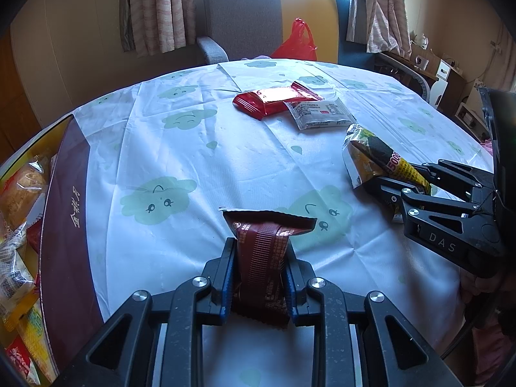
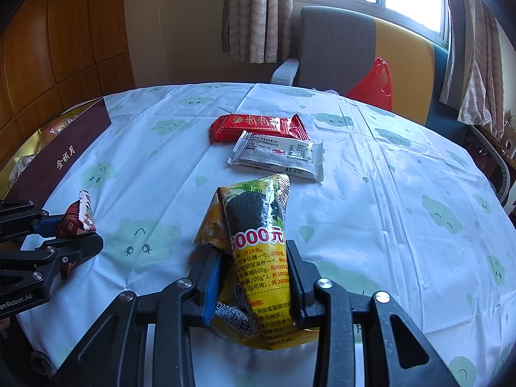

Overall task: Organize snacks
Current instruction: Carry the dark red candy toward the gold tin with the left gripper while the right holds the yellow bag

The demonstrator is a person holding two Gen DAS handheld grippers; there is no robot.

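My left gripper point(image 1: 260, 254) is shut on a dark brown snack packet point(image 1: 262, 251), held above the table near its front edge. It also shows in the right wrist view point(image 2: 77, 219). My right gripper point(image 2: 254, 254) is shut on a yellow and black snack packet point(image 2: 258, 225), which also shows at the right of the left wrist view point(image 1: 374, 158). A red snack packet point(image 1: 274, 98) point(image 2: 258, 125) and a silver-white packet point(image 1: 319, 114) point(image 2: 277, 154) lie together on the far middle of the table.
A maroon box point(image 1: 67, 225) point(image 2: 61, 154) holding several snacks stands at the table's left edge. The table wears a white cloth with green clouds point(image 1: 180, 161). A grey and yellow chair point(image 1: 245, 19) with a red plastic bag point(image 1: 296, 42) stands behind the table.
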